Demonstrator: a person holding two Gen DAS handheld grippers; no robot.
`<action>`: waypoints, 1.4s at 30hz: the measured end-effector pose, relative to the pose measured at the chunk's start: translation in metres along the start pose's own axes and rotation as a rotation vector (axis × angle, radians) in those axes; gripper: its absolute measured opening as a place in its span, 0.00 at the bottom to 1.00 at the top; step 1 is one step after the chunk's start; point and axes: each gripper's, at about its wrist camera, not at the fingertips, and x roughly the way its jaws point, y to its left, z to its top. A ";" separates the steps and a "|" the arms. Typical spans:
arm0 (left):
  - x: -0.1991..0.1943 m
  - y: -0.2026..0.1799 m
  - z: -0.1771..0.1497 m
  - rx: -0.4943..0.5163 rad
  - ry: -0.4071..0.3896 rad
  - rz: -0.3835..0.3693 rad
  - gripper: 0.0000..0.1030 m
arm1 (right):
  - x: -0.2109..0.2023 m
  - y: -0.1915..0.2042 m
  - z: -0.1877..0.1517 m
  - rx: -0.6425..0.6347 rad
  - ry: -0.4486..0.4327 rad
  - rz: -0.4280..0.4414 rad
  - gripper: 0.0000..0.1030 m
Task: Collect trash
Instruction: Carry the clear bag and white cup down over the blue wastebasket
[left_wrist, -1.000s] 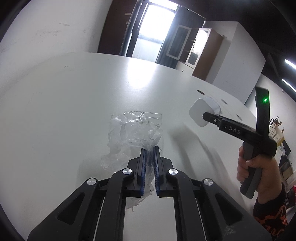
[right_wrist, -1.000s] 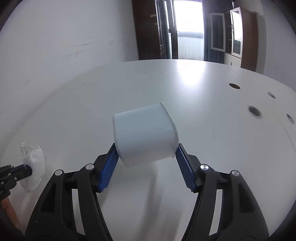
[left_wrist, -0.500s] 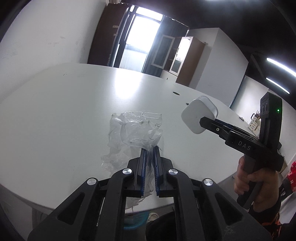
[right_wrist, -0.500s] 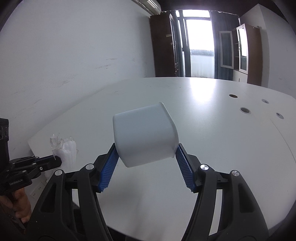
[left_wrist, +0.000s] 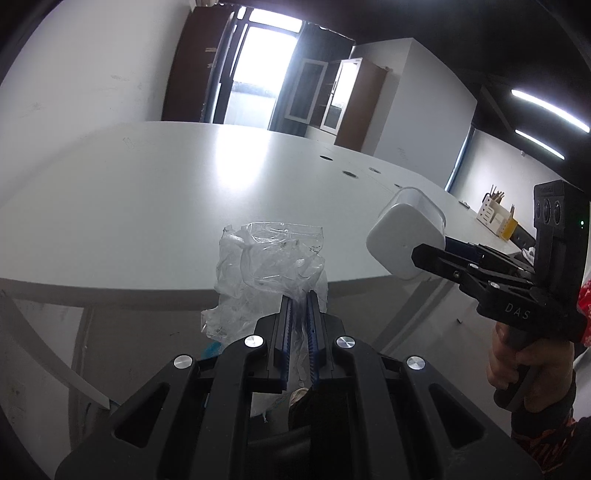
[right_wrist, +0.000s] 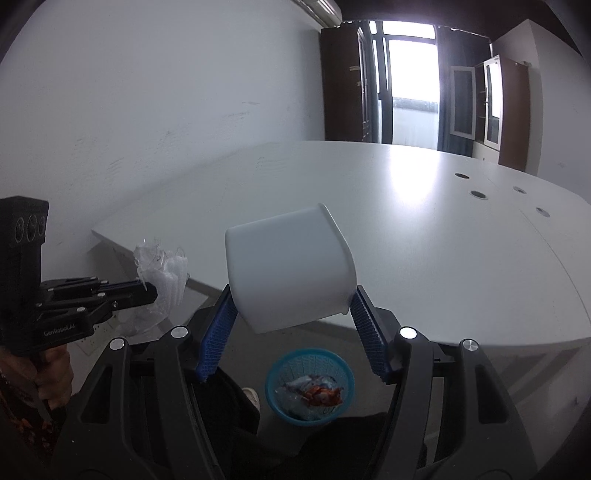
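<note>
My left gripper is shut on a crumpled clear plastic wrapper and holds it in the air beyond the table's near edge. It also shows in the right wrist view, at the left. My right gripper is shut on a white plastic tub, held tilted in the air; the tub also shows in the left wrist view. A blue mesh waste basket with wrappers inside stands on the floor, below the tub.
A large white table with round cable holes lies ahead of both grippers. A white wall is at the left, dark cabinets and a bright doorway at the back. A shoe is next to the basket.
Both grippers have pulled back from above the table to past its near edge, still holding the wrapper and the tub. The floor and the blue basket have come into view.
</note>
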 end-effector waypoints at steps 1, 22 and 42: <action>-0.001 0.000 -0.006 0.008 0.014 -0.009 0.07 | -0.001 0.002 -0.009 0.003 0.022 0.021 0.58; 0.135 0.064 -0.109 -0.192 0.323 0.030 0.07 | 0.130 -0.021 -0.140 0.138 0.375 0.060 0.58; 0.327 0.143 -0.147 -0.461 0.545 0.111 0.07 | 0.308 -0.053 -0.190 0.227 0.692 0.002 0.58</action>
